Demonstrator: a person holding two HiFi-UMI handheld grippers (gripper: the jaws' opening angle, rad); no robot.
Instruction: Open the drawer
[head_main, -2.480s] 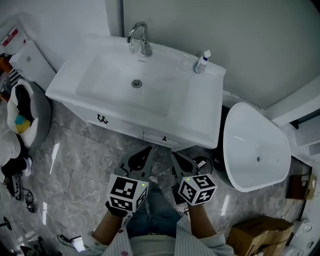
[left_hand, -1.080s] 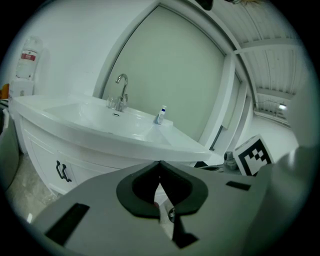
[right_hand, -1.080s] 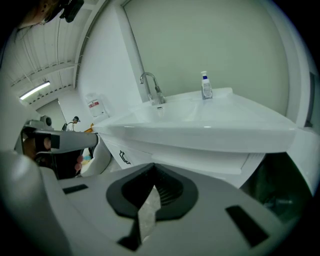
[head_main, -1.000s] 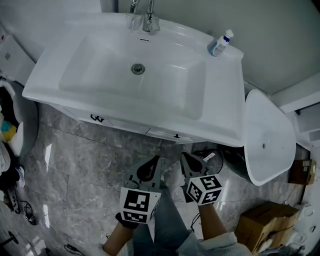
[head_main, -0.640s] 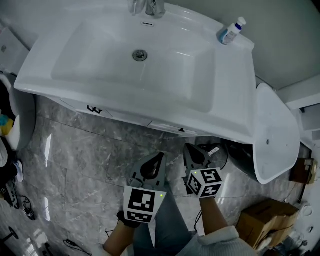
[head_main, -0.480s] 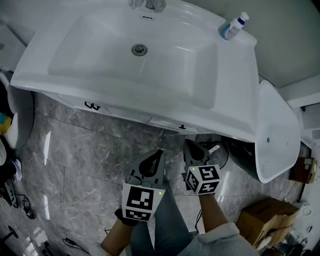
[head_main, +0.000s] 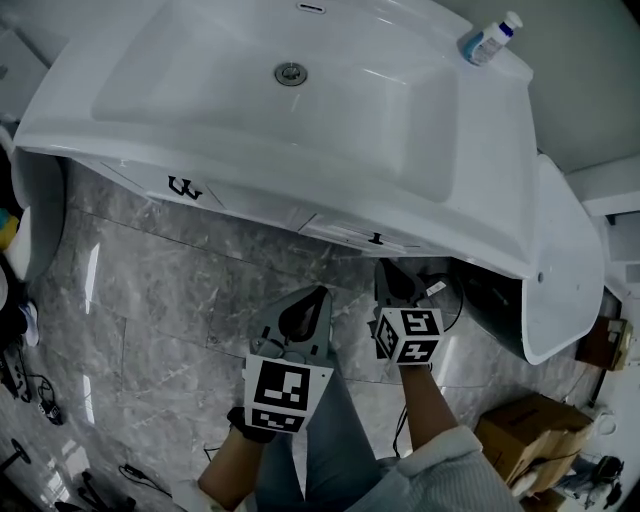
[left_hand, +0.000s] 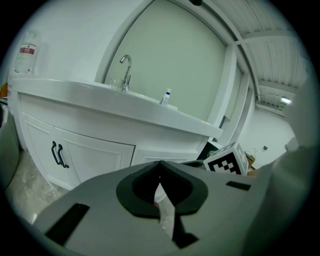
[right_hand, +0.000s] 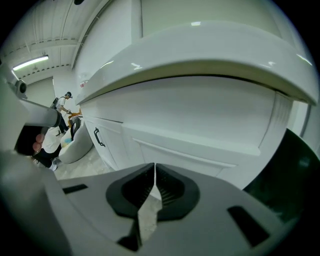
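The white vanity carries a narrow drawer with a small black knob under the basin's right part. My right gripper is shut and empty, its tips just below that knob and apart from it. In the right gripper view the shut gripper faces the drawer front. My left gripper hangs left of it over the floor, shut with nothing held. In the left gripper view the shut gripper points at the cabinet, with the drawer panel just above the tips.
Two black door handles sit on the vanity's left door. A bottle stands at the basin's back right. A white toilet is on the right with a dark bin beside it. A cardboard box lies on the grey marble floor.
Both grippers have sunk and come closer to the vanity front. The right one now sits right under the drawer knob. Both stay shut.
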